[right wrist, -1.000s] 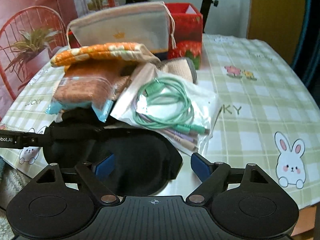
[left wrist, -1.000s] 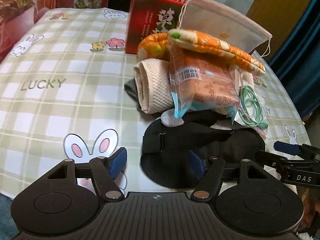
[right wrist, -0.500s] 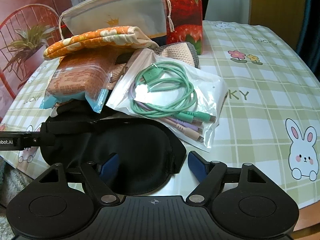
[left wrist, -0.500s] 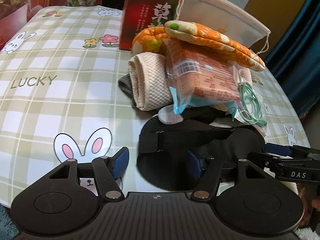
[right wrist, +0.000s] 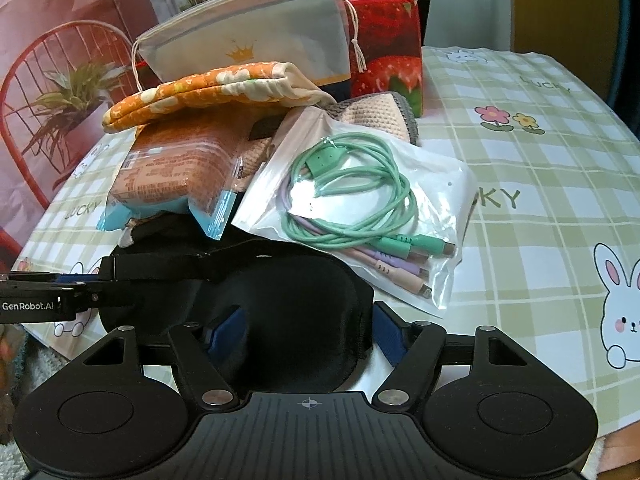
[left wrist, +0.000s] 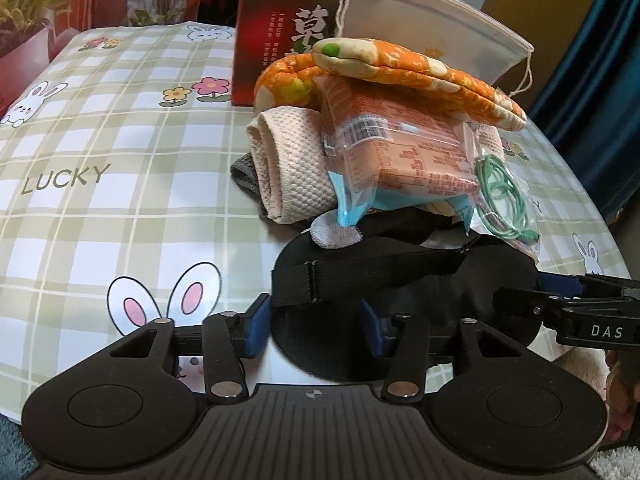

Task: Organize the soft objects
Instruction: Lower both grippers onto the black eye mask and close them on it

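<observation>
Both jaws are standing spread: the left gripper and right gripper are straddling opposite ends of the black eye mask, lying on the checked tablecloth at the pile's near edge, under the cable bag.

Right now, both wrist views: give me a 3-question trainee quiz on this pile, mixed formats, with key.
1. True or false: the bagged cables lie partly on the black eye mask.
2. What tops the pile? A) orange floral pouch B) rolled beige towel C) snack packet
3. Fill in: both the left gripper and right gripper straddle the mask with jaws ____.

Key: 1 true; 2 A; 3 open
</observation>
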A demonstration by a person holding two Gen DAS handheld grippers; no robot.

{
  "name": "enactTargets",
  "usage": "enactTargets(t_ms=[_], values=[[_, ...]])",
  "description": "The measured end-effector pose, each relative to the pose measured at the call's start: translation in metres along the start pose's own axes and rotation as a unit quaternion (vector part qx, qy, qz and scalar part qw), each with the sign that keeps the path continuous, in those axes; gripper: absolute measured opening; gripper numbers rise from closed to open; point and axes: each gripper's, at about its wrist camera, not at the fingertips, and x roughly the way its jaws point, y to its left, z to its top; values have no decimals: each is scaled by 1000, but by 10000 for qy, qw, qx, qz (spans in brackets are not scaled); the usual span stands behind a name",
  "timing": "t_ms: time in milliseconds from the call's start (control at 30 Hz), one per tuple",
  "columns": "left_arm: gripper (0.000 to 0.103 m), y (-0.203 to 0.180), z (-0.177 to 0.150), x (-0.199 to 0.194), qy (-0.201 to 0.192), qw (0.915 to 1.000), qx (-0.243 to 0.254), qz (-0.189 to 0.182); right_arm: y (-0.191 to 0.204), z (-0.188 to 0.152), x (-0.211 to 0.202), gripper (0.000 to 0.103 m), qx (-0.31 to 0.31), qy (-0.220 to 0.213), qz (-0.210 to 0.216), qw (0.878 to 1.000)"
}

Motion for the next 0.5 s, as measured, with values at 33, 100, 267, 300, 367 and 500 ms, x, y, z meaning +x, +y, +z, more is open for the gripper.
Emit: enactTargets(t_ms=[33, 100, 267, 300, 367, 500], values=[[36, 1, 0, 0, 4, 10000, -9, 63, 0, 0, 0, 50, 11, 12, 37, 10000], [21, 5, 0, -1, 18, 9999, -71, 80, 0, 0, -1, 39, 50, 37, 95, 9999], [14, 10, 0, -3, -20, 9999, -144, 13, -3, 4, -11, 28, 113, -110, 87, 9998], [13, 10, 0, -4, -31, 9999, -123, 14, -4, 4, -13, 28, 108, -120, 50, 9999], [13, 11, 1, -5, -48, 9999, -122, 13, -6, 4, -14, 29, 128, -152, 13, 9998], [12, 12, 1, -7, -88, 9998, -174, 13, -9, 4, -15, 29, 170, -166, -13, 9997]])
